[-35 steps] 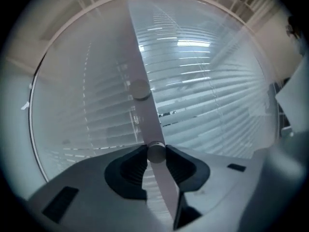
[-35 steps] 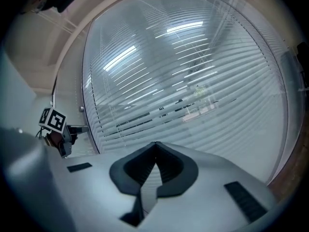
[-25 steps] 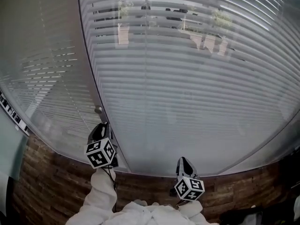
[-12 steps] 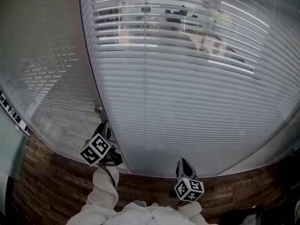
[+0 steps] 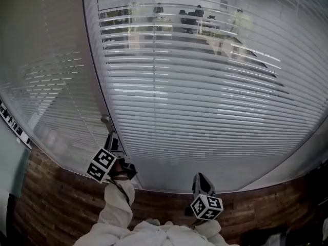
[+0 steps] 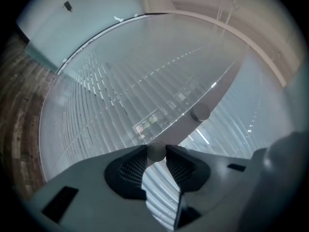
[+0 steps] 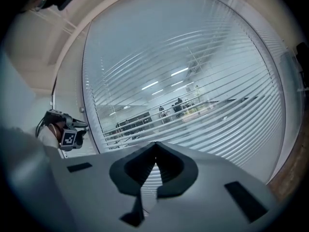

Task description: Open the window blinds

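My left gripper (image 6: 155,153) has its jaws closed on a small round knob (image 6: 155,151). The pads press it from both sides and so stand partly apart. The knob sits on an upright frame strip (image 6: 227,81). A second knob (image 6: 200,113) is fixed to the same strip, just beyond the held one.

In the head view this gripper (image 5: 111,137) is at the lower left, rolled so that its marker cube (image 5: 105,164) sits tilted.

My right gripper (image 7: 154,161) is closed with nothing between its jaws. It shows low centre in the head view (image 5: 201,177), pointing at the blinds.

The blinds (image 5: 205,86) fill the centre and right of the head view behind glass. The slats are partly tilted, and an office shows through the gaps near the top.
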`<act>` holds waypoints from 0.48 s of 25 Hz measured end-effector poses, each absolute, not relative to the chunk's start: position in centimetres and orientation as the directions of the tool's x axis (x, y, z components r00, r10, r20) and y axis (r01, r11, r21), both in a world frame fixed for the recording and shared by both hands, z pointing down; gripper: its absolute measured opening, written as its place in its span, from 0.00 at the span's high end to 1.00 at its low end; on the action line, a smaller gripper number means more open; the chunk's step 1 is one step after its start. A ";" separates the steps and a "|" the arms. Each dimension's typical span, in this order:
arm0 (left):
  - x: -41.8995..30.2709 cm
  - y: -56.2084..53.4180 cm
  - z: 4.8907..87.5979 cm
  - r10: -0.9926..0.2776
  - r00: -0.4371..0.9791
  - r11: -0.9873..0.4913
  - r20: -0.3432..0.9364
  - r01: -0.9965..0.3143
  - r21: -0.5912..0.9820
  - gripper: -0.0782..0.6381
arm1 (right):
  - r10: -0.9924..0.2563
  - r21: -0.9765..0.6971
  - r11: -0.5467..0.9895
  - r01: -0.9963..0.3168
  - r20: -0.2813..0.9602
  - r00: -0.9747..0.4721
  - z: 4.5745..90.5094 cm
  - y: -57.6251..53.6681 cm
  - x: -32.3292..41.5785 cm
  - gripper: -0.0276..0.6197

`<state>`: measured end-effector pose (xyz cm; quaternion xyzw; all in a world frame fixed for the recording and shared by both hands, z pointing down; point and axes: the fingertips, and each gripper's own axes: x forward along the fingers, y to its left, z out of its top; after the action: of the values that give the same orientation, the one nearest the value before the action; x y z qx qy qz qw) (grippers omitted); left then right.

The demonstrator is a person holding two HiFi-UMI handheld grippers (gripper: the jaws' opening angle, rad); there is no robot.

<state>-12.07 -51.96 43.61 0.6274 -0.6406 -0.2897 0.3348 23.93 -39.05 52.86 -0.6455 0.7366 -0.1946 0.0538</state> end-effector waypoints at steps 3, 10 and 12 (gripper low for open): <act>-12.1 -52.0 43.6 -0.999 -0.010 0.047 0.051 -0.569 0.821 0.72 | -0.972 -0.353 0.091 -0.931 0.173 -0.161 52.9 -39.2 24.2 0.94; -12.0 -52.1 43.8 -0.999 -0.023 0.038 0.031 -0.543 0.839 0.72 | -0.972 -0.345 0.098 -0.934 0.166 -0.163 53.1 -39.6 24.7 0.94; -11.9 -52.0 44.1 -1.000 -0.006 0.020 0.020 -0.561 0.828 0.72 | -0.972 -0.342 0.104 -0.934 0.165 -0.168 53.4 -39.6 24.8 0.94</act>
<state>-11.89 -51.98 44.12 0.6194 -0.6299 -0.3261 0.3365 24.77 -39.62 53.43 -0.6428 0.7413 -0.1864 0.0507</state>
